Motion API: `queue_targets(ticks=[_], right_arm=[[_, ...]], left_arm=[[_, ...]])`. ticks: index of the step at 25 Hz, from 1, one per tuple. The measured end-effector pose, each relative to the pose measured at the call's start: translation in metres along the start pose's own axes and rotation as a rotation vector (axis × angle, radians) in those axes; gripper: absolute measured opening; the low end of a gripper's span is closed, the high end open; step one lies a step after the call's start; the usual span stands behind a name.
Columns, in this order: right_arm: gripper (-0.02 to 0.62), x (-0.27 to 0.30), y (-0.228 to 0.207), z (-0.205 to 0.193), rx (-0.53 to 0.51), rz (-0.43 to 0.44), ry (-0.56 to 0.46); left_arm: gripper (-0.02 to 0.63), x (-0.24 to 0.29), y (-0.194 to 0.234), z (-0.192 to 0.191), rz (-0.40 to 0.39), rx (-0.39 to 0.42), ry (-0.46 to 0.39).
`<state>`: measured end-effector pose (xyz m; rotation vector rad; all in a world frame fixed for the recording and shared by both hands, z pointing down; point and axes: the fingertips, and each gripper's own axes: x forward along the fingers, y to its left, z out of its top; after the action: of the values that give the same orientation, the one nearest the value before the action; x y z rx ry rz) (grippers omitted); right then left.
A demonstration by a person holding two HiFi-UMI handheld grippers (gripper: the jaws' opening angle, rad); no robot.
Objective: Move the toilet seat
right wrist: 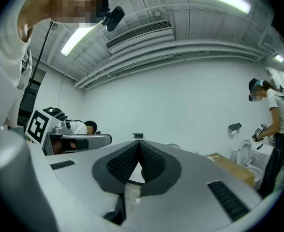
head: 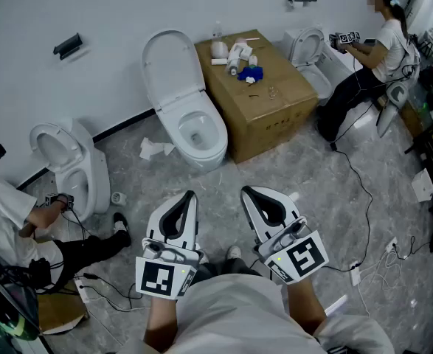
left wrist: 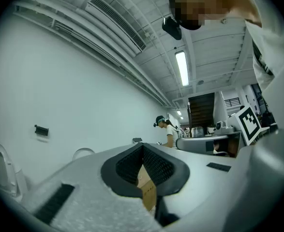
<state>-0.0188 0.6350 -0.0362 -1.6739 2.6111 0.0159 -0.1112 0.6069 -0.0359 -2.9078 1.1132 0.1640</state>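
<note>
Both of your grippers sit low and close to your torso in the head view, side by side and well apart from the target. Left gripper (head: 189,196): jaws pressed together at the tips, nothing between the dark ribbed pads (left wrist: 127,166). Only a sliver of brown cardboard shows through the slot below the pads in the left gripper view. Right gripper (head: 247,192): jaws likewise closed tip to tip, pads (right wrist: 154,164) bare, with pale background showing through the small gap beneath them in the right gripper view. The toilet (head: 201,150) stands straight ahead of you against the white wall, across an open stretch of grey marbled floor (head: 327,198). Both sets of tips point roughly toward it, the left slightly nearer its line. The toilet seat (head: 170,66) is the raised white oval standing up behind the bowl. At this size you cannot separate the seat ring from the lid. Neither gripper touches the toilet. A cardboard box (head: 271,113) sits just beside the toilet on its right, with bottles and small items on top. Crumpled paper (head: 154,149) lies on the floor at the toilet's left. Two other people work at other toilets, one at far left (head: 9,212) and one at upper right (head: 382,46).
</note>
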Motion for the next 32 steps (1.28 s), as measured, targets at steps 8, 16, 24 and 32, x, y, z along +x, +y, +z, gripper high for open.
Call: queue_targets(ticks=[8, 16, 24, 32], right_arm=[[0.011, -0.005, -0.005, 0.001, 0.006, 0.01, 0.0], [0.012, -0.001, -0.024, -0.004, 0.005, 0.048, 0.012], [0.012, 0.041, -0.042, -0.009, 0.004, 0.065, 0.019], [0.012, 0.099, -0.061, -0.018, -0.015, 0.049, 0.042]], left_arm=[[0.009, 0.008, -0.011, -0.001, 0.004, 0.012, 0.006], [0.009, 0.024, -0.015, -0.003, 0.051, 0.021, 0.012], [0.009, 0.056, 0.013, -0.014, 0.045, 0.013, 0.022], [0.009, 0.095, 0.056, -0.024, 0.01, 0.009, 0.018]])
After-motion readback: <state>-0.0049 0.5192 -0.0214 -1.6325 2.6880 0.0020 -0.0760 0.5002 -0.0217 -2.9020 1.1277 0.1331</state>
